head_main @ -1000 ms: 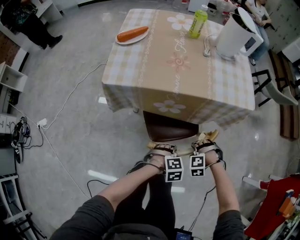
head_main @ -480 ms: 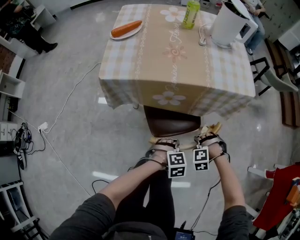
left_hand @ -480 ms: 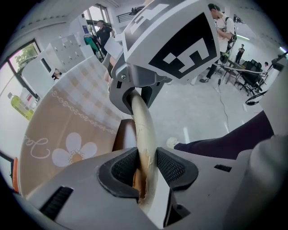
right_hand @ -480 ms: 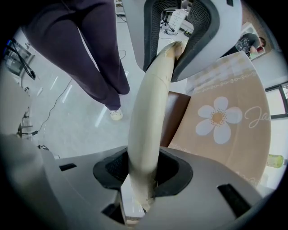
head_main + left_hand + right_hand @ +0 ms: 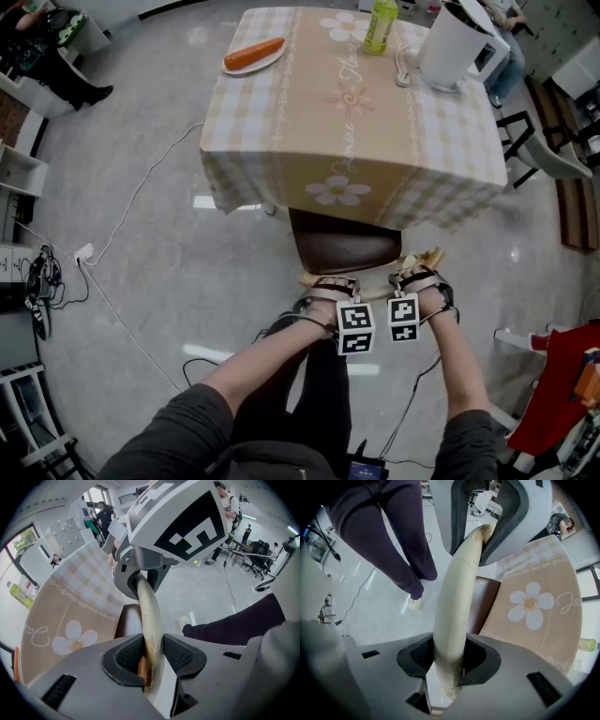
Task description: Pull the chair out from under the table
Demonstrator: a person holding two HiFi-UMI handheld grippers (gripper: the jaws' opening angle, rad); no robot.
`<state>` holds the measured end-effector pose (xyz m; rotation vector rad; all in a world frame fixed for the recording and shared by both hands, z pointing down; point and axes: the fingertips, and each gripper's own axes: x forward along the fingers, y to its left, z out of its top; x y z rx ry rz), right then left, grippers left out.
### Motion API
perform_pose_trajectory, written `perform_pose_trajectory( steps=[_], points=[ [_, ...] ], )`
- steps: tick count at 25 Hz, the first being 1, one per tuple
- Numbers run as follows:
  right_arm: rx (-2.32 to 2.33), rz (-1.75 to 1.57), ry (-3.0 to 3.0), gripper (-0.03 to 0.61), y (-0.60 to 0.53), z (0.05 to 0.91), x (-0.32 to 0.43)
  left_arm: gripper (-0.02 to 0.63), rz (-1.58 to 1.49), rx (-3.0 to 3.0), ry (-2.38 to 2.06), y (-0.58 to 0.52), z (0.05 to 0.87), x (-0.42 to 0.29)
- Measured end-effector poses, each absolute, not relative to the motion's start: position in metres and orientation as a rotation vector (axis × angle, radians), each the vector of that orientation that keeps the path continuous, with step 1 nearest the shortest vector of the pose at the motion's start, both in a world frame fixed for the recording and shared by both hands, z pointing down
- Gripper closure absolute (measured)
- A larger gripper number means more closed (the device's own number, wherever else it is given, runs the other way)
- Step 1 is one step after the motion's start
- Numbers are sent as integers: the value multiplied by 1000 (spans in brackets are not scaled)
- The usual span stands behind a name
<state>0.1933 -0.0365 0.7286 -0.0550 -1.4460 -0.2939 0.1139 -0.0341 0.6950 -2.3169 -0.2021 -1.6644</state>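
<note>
The chair has a brown seat (image 5: 342, 248) that sticks partway out from under the table (image 5: 281, 122), which wears a checked cloth with flowers. Its cream curved top rail (image 5: 375, 287) runs across in front of me. My left gripper (image 5: 328, 289) is shut on the rail's left part, and the rail (image 5: 151, 616) sits pinched between its pads (image 5: 130, 654). Close beside it, my right gripper (image 5: 414, 279) is shut on the same rail (image 5: 454, 597), with its jaws (image 5: 449, 660) pressed on both sides. Both point steeply down.
On the table stand a plate with a carrot (image 5: 253, 54), a green bottle (image 5: 381, 26) and a white kettle (image 5: 457, 42). A white cable (image 5: 131, 206) trails over the floor at left. Another chair (image 5: 548, 155) and red gear (image 5: 553, 394) stand at right. My legs (image 5: 319, 375) are just behind the chair.
Both grippers, still clamped on the rail, have drawn slightly back toward me together with the chair. A little more of the brown seat shows past the tablecloth.
</note>
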Motion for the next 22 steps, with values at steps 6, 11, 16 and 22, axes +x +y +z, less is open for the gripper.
perform_pose_trajectory(
  steps=[6, 11, 16, 22],
  points=[
    [-47, -297, -1443, 446, -23, 730, 192, 471, -1664, -2316, -206, -20, 696, 112],
    [-52, -293, -1446, 446, -14, 730, 192, 471, -1667, -2315, -208, -12, 696, 112],
    [-48, -289, -1449, 446, -9, 730, 189, 471, -1668, -2309, -209, -7, 696, 109],
    [-44, -276, -1452, 446, 2, 731, 186, 471, -1671, -2297, -231, 2, 698, 106]
  ],
)
